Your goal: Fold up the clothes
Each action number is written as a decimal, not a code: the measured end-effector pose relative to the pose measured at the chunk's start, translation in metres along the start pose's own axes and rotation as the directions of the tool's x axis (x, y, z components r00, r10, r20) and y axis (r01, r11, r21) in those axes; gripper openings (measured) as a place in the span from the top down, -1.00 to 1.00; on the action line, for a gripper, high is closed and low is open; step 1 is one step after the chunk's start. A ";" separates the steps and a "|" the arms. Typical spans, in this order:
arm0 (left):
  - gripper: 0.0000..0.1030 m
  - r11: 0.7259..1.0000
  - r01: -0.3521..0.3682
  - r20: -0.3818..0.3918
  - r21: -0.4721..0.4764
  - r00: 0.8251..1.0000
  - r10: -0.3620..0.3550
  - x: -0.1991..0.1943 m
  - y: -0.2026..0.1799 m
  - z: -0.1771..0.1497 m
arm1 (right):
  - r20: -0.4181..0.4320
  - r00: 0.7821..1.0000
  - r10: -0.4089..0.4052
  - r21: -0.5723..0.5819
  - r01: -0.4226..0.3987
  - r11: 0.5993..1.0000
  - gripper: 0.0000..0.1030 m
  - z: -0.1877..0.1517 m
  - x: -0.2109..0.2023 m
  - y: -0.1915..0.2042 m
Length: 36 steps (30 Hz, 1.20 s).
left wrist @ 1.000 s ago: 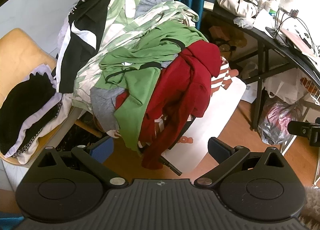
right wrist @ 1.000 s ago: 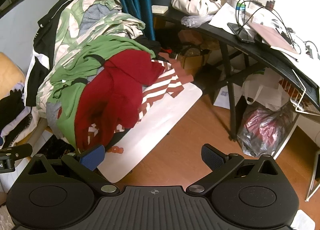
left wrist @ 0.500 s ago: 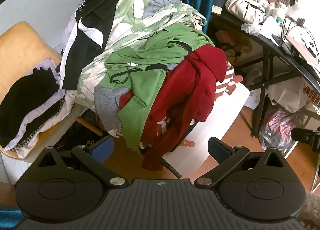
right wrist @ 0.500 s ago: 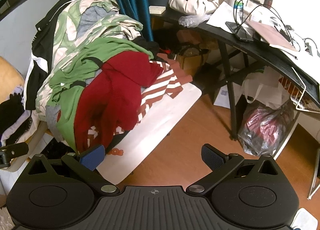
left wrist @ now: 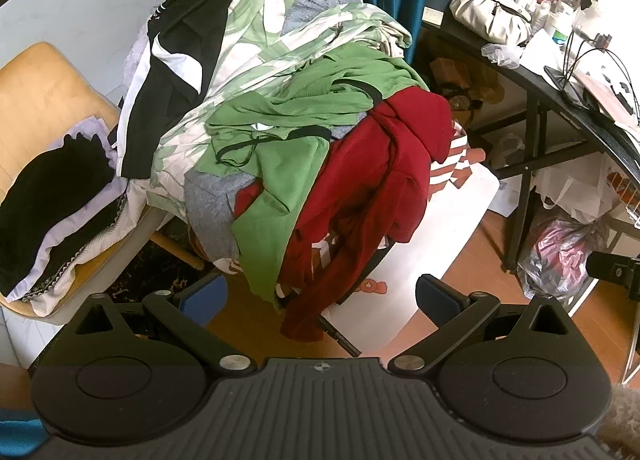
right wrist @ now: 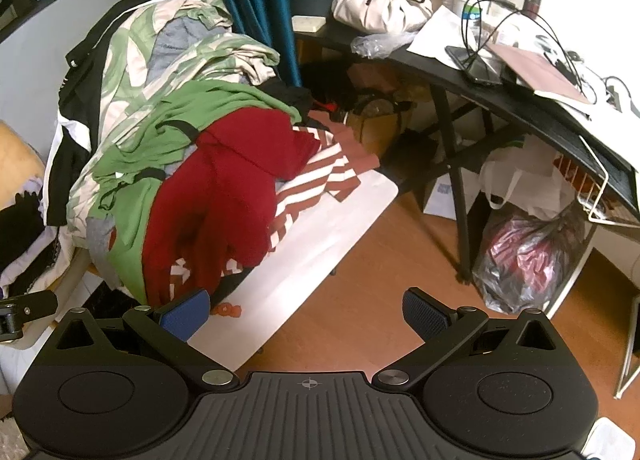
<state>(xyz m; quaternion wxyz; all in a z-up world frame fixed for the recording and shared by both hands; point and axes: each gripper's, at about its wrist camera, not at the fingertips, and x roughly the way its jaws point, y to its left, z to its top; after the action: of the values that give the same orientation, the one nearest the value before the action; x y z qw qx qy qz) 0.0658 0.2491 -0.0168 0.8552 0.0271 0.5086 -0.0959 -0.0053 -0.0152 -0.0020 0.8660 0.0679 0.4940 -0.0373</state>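
Both views have drawn nearer the clothes pile (left wrist: pixel 304 132) at centre frame over the last second. The left gripper (left wrist: pixel 320 296) and right gripper (right wrist: pixel 306 312) stay spread and empty; the red garment (left wrist: pixel 372 188) looks the likely first pick, nothing folded yet.

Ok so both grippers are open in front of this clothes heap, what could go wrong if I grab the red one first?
The red garment hangs tangled with the green top, so a pull may drag both. The heap leans over the white board; tugging could slide clothes onto the floor. The left gripper and right gripper are open, holding nothing.
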 end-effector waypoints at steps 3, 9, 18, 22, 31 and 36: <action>-0.98 1.000 0.009 0.004 -0.008 1.000 -0.009 0.000 0.001 0.001 | 0.003 1.000 0.010 -0.001 -0.010 1.000 -0.98 0.002 0.001 0.001; -0.98 1.000 0.003 -0.002 -0.017 1.000 -0.003 0.000 0.004 0.003 | 0.003 1.000 0.019 0.002 -0.019 1.000 -0.98 0.004 0.001 0.002; -0.98 1.000 -0.013 0.009 -0.004 1.000 0.013 -0.002 0.004 0.004 | -0.003 1.000 0.008 -0.014 -0.008 1.000 -0.98 0.005 0.002 0.006; -0.98 1.000 -0.015 0.006 -0.007 1.000 0.015 -0.001 0.004 0.005 | -0.009 1.000 0.006 -0.010 -0.006 1.000 -0.98 0.005 0.004 0.005; -0.98 1.000 -0.019 0.001 -0.005 1.000 0.019 0.000 0.003 0.007 | -0.013 1.000 0.010 -0.008 -0.010 1.000 -0.98 0.006 0.005 0.002; -0.98 1.000 -0.022 -0.005 -0.009 1.000 0.022 0.002 0.003 0.009 | -0.015 1.000 0.009 -0.003 -0.009 1.000 -0.98 0.008 0.008 0.002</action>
<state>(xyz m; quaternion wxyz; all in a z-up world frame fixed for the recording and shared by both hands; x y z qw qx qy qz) 0.0751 0.2506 -0.0145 0.8551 0.0290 0.5107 -0.0842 0.0058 -0.0145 -0.0046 0.8624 0.0692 0.5004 -0.0320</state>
